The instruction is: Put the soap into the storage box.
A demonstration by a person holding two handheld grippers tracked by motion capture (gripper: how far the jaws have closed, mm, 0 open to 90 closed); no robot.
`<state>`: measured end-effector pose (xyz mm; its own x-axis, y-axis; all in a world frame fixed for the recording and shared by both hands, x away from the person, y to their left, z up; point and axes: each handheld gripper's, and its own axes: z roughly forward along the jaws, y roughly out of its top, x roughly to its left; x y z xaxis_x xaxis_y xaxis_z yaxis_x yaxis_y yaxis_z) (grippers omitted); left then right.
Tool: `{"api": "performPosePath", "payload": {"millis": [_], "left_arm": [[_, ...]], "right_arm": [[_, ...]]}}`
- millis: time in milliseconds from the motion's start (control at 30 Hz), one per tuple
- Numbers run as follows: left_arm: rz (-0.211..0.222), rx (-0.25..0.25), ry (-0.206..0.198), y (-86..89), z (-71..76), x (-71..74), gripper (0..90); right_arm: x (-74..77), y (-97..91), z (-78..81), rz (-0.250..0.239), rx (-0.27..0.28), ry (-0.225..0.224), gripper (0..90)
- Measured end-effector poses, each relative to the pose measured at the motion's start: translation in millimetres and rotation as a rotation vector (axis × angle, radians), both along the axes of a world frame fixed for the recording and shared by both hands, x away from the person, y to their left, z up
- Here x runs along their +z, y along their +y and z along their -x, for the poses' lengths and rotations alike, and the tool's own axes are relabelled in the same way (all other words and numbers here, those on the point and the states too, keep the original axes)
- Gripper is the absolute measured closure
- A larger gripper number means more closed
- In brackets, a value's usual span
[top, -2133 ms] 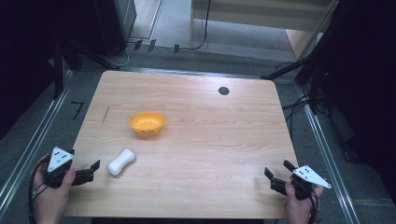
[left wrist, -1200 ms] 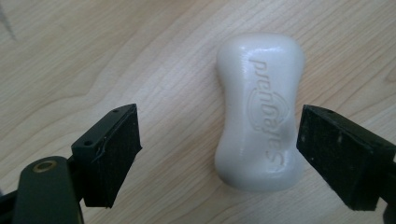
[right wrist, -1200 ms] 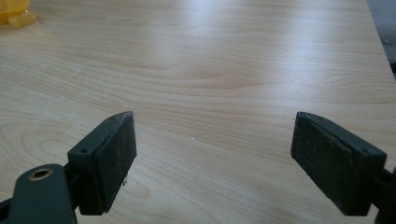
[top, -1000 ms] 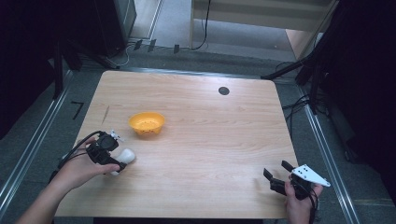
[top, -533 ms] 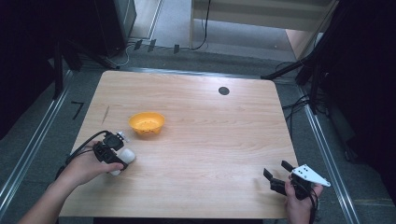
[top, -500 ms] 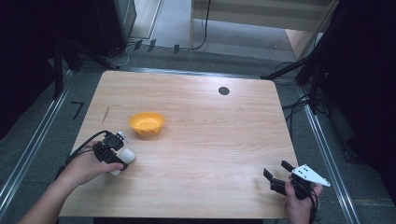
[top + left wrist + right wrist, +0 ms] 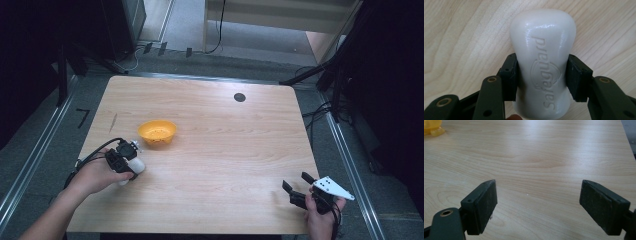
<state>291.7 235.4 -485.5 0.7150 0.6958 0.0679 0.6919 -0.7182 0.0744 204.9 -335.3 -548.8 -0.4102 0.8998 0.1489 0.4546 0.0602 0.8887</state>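
- Step in hand, as we judge it: securing the white bottle (image 7: 542, 62) with the left gripper (image 7: 541, 77) before lifting it, probably toward the orange bowl (image 7: 157, 132).
- Bottle lies on its side on the table (image 7: 225, 150), near the front-left edge and just in front of the bowl, not touching it. Raised lettering faces the left gripper view.
- Left gripper: both pads (image 7: 510, 75) press the narrow waist of the bottle, one on each side. Clamped on it, no gap visible.
- To do this well, we would keep the pads on the waist, where the wider ends stop the bottle sliding out lengthwise. The plastic is smooth and glossy, so we expect it may twist if lifted fast.
- We would lift straight up first, clear the wood, then carry across; the bowl looks light and a nudge to its rim could shove it.
- Left hand (image 7: 97, 175) pose: forearm comes in from the bottom-left corner, hand wrapped round the gripper body, jaws pointed down and forward at the bottle in the high view.
- Right gripper (image 7: 296, 190): held low at the front-right edge, well apart from the bottle, jaws spread wide with bare table between them. Idle, in our reading.
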Motion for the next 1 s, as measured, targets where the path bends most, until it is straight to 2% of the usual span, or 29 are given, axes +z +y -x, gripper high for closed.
{"api": "performPosePath", "payload": {"millis": [233, 267, 333, 367, 467, 567, 600, 633, 767, 1000], "left_arm": [[-0.024, -0.045, -0.022, -0.1, -3.2, 10.5, 49.9], [-0.022, -0.071, -0.031, 0.5, -5.3, 18.1, 49.9], [-0.017, -0.082, -0.037, 0.9, -6.6, 22.1, 49.9], [-0.019, -0.121, -0.055, 1.4, -8.5, 30.4, 49.9], [-0.027, -0.149, -0.072, 1.8, -11.1, 37.7, 49.9], [-0.032, -0.204, -0.087, 2.3, -17.8, 49.4, 49.9], [-0.032, -0.204, -0.087, 2.3, -17.8, 49.4, 49.9], [-0.035, -0.229, -0.090, 1.2, -20.9, 53.8, 49.9], [-0.030, -0.274, -0.085, -2.2, -26.4, 60.6, 49.9], [-0.057, -0.341, -0.097, -7.4, -35.2, 70.4, 49.9]], "right_arm": [[0.0, -0.3, 0.1, -0.002, 0.001, 0.001, 15.7], [0.0, -0.3, 0.1, -0.003, 0.001, 0.001, 15.7], [0.0, -0.3, 0.1, -0.003, 0.001, 0.002, 15.7], [0.0, -0.2, 0.0, -0.003, 0.002, 0.002, 15.7], [0.0, -0.3, -0.1, -0.003, 0.002, 0.002, 15.7], [0.0, -0.2, -0.3, -0.001, 0.003, 0.002, 15.7], [0.0, -0.2, -0.3, -0.001, 0.003, 0.002, 15.7], [0.0, -0.1, -0.3, -0.001, 0.002, 0.002, 15.7], [0.0, -0.1, -0.2, 0.000, 0.002, 0.001, 15.7], [0.0, 0.0, -0.3, -0.001, 0.003, 0.002, 15.7]]}}
